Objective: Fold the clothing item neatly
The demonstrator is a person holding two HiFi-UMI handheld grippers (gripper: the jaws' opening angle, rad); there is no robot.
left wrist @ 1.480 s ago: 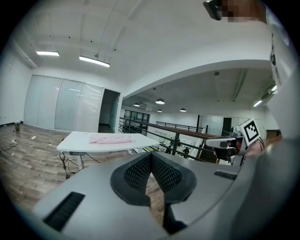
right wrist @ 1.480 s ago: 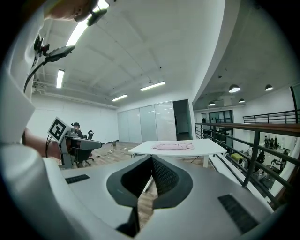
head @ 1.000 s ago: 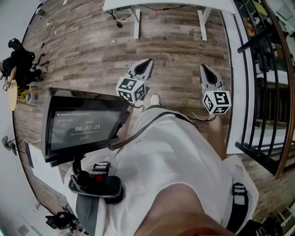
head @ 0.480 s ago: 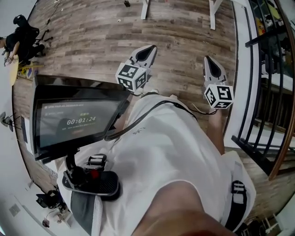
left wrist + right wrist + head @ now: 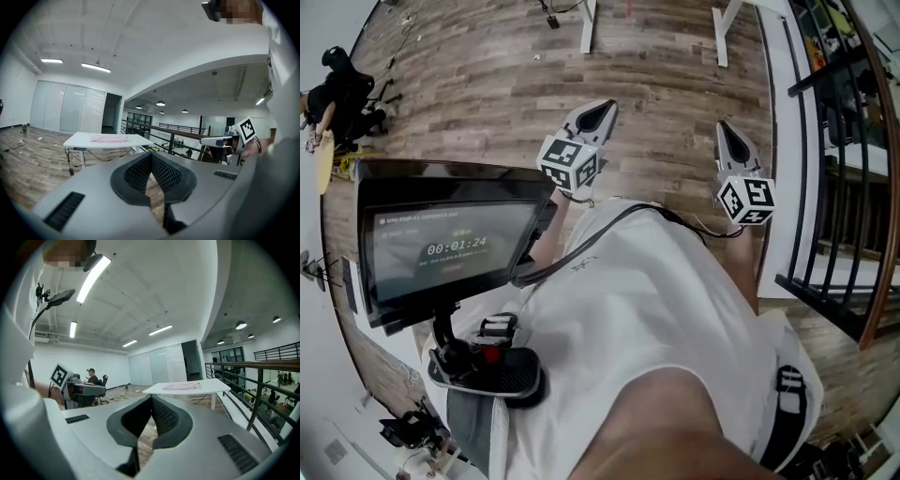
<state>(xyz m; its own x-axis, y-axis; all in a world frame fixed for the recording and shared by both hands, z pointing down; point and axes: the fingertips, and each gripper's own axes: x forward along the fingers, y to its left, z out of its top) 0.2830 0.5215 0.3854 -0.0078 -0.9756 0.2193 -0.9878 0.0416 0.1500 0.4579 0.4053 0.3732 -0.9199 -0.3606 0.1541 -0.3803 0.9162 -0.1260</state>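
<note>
While a person in a white shirt (image 5: 656, 319) stands on a wooden floor (image 5: 487, 84), the left gripper (image 5: 600, 112) and the right gripper (image 5: 725, 133) are held side by side, well apart, at the upper centre of the head view, both pointing toward the top of the frame. Each tool's jaws are pressed together with nothing between them, as both gripper views show. The pink garment (image 5: 108, 138) lies flat on a white table (image 5: 136, 143) across the room, at the left centre of the left gripper view and just right of centre in the right gripper view, well apart from both tools. A dark screen (image 5: 441, 248) fills the left of the head view, and a black railing (image 5: 819, 309) runs down its right edge. A seated person (image 5: 92, 377) sits at a desk at the left of the right gripper view.
</note>
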